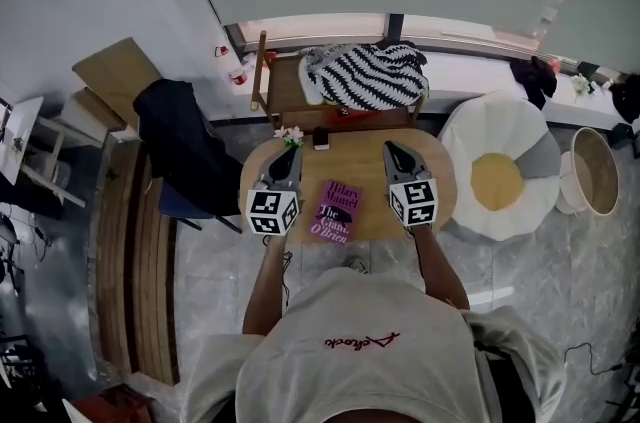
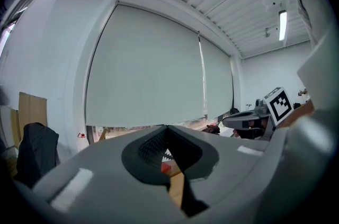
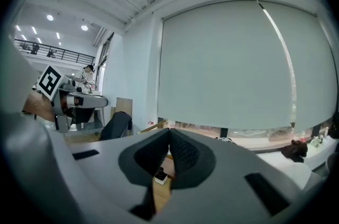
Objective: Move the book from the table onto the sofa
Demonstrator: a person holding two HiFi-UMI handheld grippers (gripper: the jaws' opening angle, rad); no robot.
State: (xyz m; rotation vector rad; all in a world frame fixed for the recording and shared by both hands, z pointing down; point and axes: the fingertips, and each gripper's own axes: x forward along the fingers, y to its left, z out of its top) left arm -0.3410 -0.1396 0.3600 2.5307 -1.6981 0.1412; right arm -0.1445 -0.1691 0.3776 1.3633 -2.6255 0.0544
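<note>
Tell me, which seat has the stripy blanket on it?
The wooden sofa behind the table; the white cushion seat and jacket-draped chair have none.

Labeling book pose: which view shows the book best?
Head view: the book shows whole, pink cover up, flat on the table between the left hand-held gripper and the right hand-held gripper. Neither gripper view shows it; both face the window blind.

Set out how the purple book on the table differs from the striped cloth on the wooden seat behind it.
Colour: the book has a purple cover with lettering, while the striped cloth is black and white.
Pose: the book lies flat on the round table. The striped cloth is bunched in a heap on the wooden seat.
Size: the striped cloth spreads much wider than the book.
Shared: both rest on wooden furniture.
</note>
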